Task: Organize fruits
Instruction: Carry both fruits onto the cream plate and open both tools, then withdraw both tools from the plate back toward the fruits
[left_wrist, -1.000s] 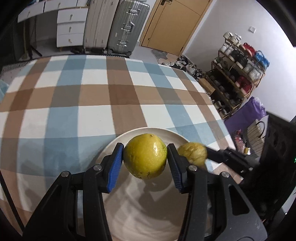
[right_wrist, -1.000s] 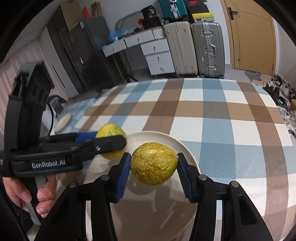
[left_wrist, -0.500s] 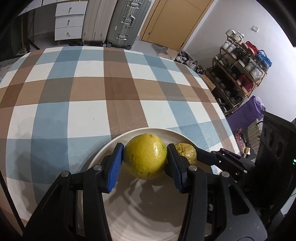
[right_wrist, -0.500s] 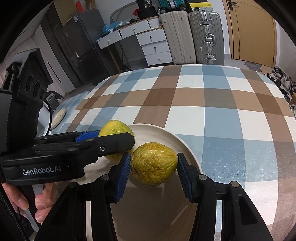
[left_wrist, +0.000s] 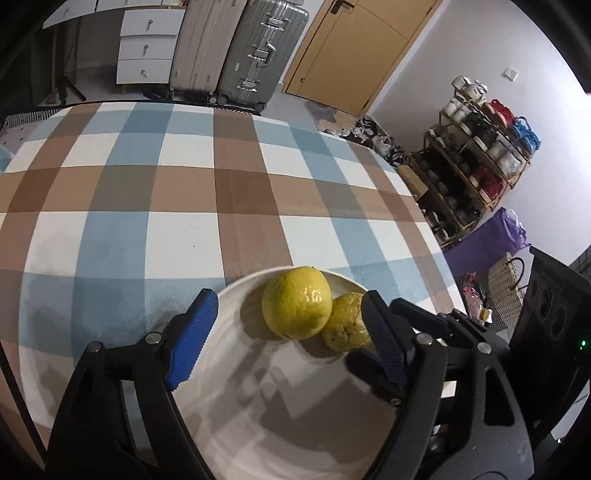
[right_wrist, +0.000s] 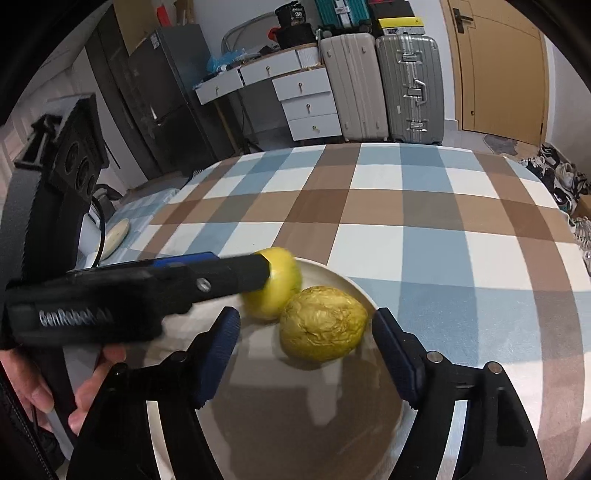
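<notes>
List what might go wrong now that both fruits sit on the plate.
1. The smooth fruit and the wrinkled fruit lie touching near the far rim of the plate; a nudge could roll one onto the tablecloth.
2. Both tools have just been opening; the left tool crosses close to the right tool, so pulling back could knock them together or bump a fruit.

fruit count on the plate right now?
2. A smooth yellow-green citrus fruit lies at the far side of the white plate; a wrinkled yellow fruit sits against its right. Both grippers are open. None visible elsewhere on the table.
</notes>
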